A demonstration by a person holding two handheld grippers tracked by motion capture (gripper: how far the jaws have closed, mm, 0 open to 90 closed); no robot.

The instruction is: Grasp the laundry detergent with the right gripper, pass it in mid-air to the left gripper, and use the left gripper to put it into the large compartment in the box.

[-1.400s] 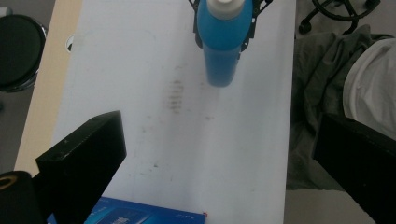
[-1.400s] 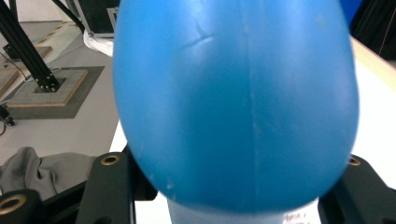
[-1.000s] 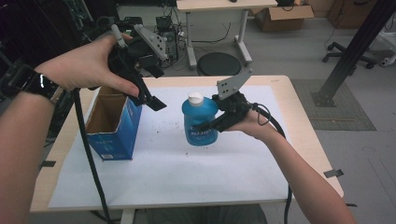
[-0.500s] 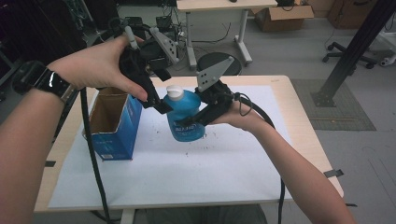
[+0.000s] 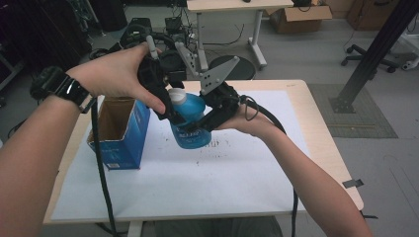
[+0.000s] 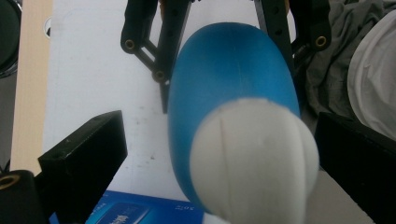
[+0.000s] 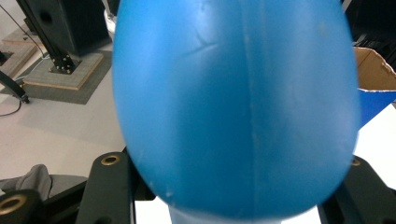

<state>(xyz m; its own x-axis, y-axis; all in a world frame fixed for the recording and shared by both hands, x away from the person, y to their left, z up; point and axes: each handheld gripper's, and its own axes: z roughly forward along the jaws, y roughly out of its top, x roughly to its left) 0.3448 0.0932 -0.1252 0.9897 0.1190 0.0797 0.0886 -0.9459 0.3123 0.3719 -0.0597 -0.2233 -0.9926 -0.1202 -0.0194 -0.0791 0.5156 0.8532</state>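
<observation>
Bottle: blue bottle with a white cap, tilted, lifted off the bench, beside the blue box.
My right hand-held gripper: clamped on the bottle's body.
My left hand-held gripper: jaws apart around the cap, not pressing.

floor: grey | desk: far | cardboard box: beyond it

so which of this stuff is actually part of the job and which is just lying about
In the job:
blue bottle with white cap
right gripper, shut on the bottle
left gripper, jaws open around the cap
open blue box

Lying about:
cardboard box
office chair
</observation>
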